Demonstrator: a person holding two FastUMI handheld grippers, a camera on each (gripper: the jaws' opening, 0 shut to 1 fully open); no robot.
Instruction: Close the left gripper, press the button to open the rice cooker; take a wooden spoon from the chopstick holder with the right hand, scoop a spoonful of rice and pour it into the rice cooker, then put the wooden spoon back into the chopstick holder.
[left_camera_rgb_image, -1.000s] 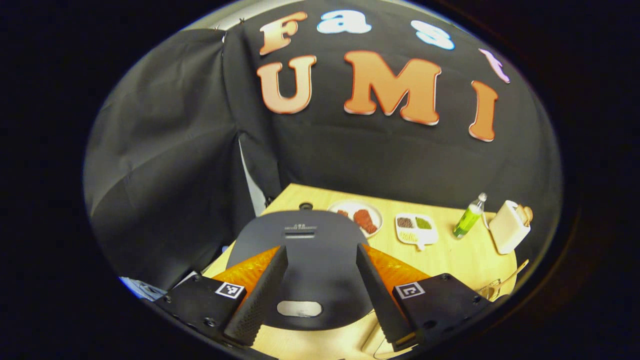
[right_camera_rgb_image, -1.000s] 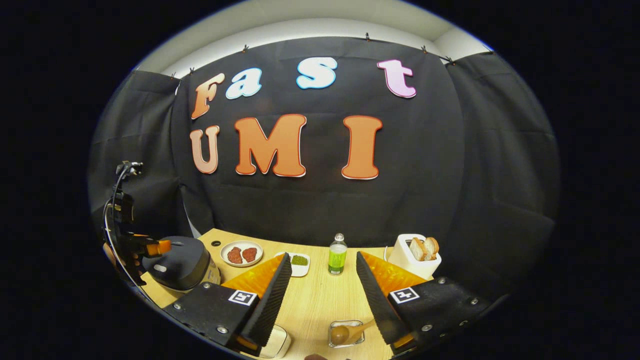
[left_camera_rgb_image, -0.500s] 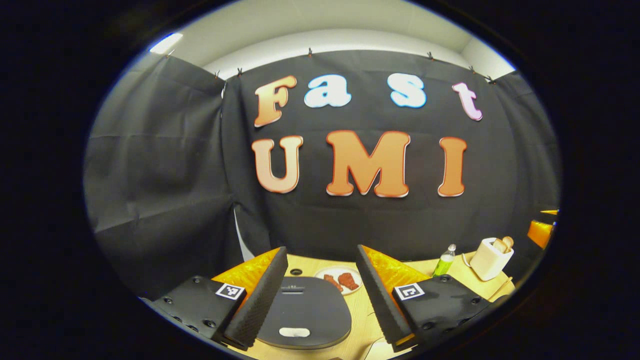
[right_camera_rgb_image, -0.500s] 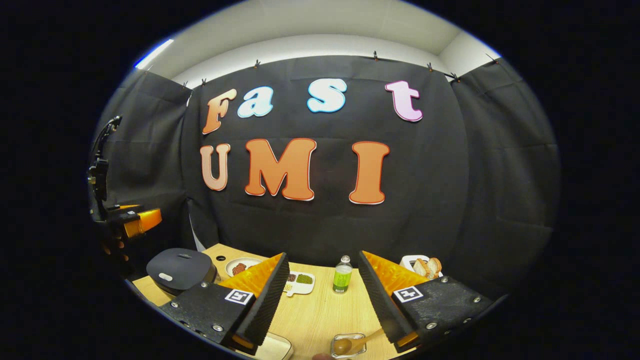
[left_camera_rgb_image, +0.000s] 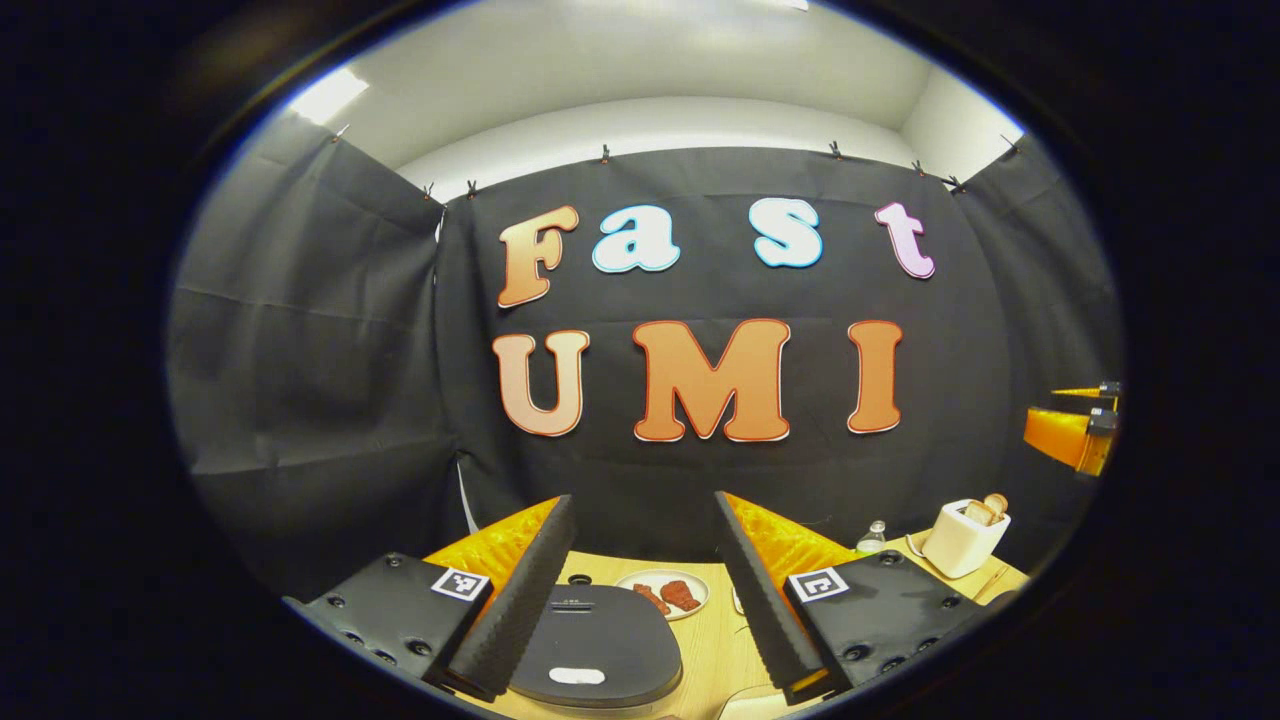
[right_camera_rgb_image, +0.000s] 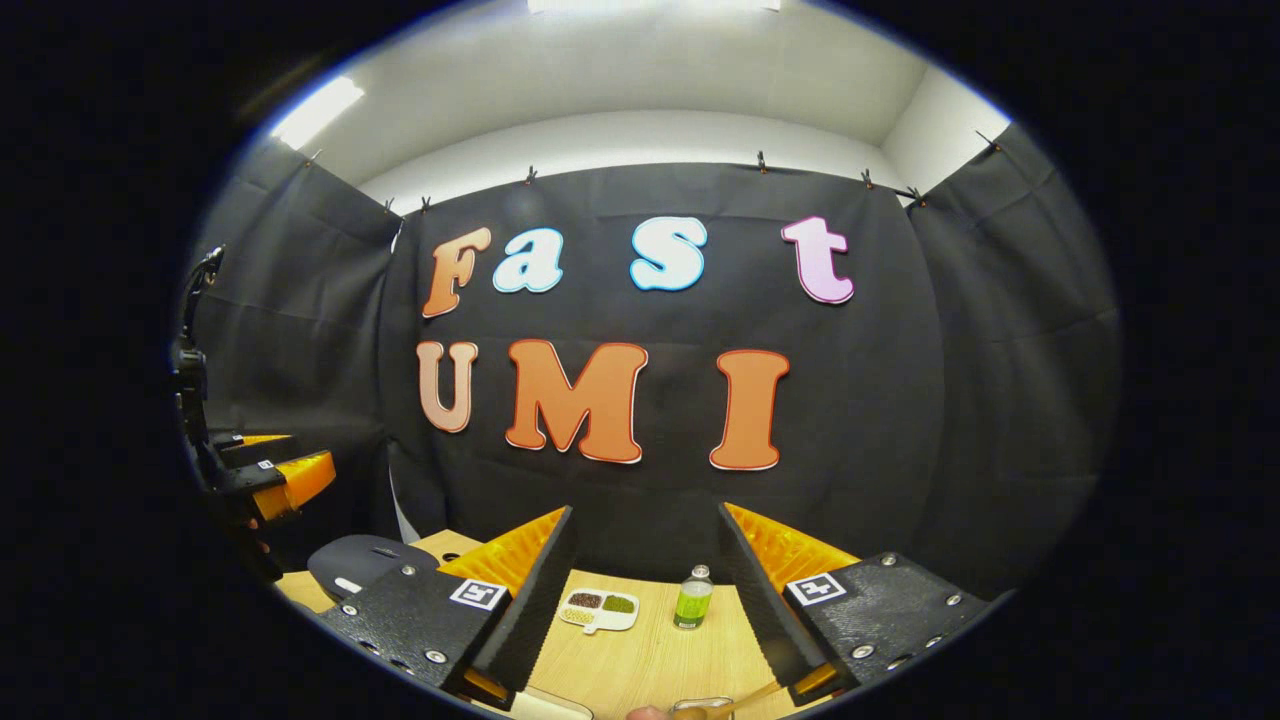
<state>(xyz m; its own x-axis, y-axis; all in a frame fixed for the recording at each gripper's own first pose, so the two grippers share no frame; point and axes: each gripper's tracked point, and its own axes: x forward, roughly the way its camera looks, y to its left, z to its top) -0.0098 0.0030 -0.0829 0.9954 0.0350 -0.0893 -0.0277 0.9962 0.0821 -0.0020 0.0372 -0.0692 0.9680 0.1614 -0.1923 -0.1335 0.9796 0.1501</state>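
Black booth cloth backs the counter (right_camera_rgb_image: 640, 655); both grippers hover with fingers spread, left gripper (left_camera_rgb_image: 640, 600) above the closed rice cooker (left_camera_rgb_image: 595, 650) at lower centre, right gripper (right_camera_rgb_image: 640, 610) above a seed-filled divided tray (right_camera_rgb_image: 598, 608).

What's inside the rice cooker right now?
Cannot tell: the rice cooker has its dark lid down, so the pot is covered. Its pale button sits on the lid's near edge, between the open fingers of the left gripper, which hangs above it.

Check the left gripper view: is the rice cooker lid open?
No, the rice cooker lid lies flat and shut below the open left claw.
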